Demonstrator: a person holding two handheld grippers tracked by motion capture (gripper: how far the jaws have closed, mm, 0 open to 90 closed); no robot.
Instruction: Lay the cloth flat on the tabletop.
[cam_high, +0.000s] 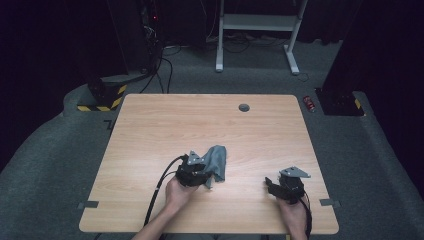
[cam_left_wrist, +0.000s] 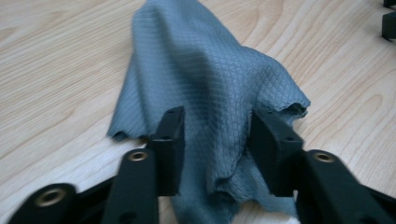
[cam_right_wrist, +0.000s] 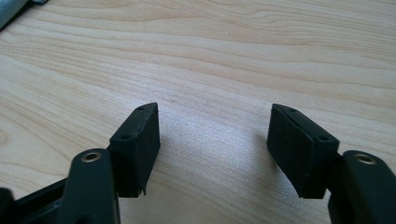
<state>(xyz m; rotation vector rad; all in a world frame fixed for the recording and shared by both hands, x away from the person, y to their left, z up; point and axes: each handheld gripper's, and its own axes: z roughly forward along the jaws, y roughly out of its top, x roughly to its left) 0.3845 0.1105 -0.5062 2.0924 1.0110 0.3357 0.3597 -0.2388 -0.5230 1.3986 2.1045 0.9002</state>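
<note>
Cloth (cam_left_wrist: 205, 84) lies between spread left jaws; right jaws spread over bare table (cam_right_wrist: 224, 56).

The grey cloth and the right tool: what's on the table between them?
Nothing but bare wooden table lies between the grey cloth and the right tool, as the high view shows.

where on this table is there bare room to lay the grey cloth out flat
The far half of the table is bare wood, bordered only by the small grommet. Bare too is the strip between the cloth and the right gripper. It's crowded near the front edge, where the left gripper straddles the cloth.
</note>
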